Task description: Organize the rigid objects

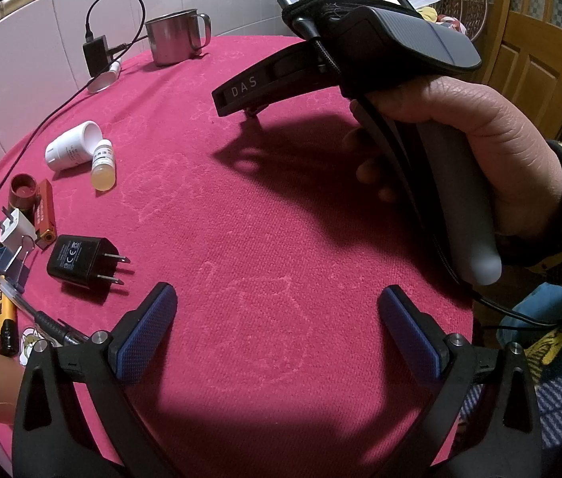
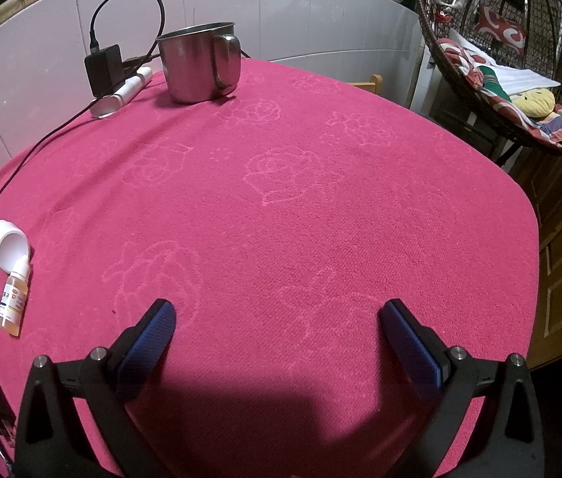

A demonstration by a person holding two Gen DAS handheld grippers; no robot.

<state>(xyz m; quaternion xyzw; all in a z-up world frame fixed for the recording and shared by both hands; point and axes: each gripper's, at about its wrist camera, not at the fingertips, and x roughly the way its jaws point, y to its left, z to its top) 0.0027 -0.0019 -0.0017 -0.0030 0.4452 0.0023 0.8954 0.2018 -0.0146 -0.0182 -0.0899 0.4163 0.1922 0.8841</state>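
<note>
Both grippers hover spread and empty above the pink tablecloth (image 2: 320, 207), with the rigid objects gathered along its left edge.

The steel mug (image 2: 201, 65) stands upright at the far side, its inside hidden from both views; the white container (image 1: 71, 145) lies on its side with its open mouth showing nothing within; the small dropper bottle (image 1: 103, 167) just beside it holds pale yellow liquid; nearer lie a red cylinder (image 1: 22, 193), an orange-red stick (image 1: 45, 217), a white plug (image 1: 16, 231), a black adapter (image 1: 81, 261) and a yellow marker (image 1: 0, 302); the left gripper (image 1: 277, 330) has its blue pads wide apart, gripping nothing; the right gripper (image 2: 277, 338) is likewise spread and touches nothing; the right hand (image 1: 480, 151) wraps the grey handle, holding its tool above the cloth.
</note>
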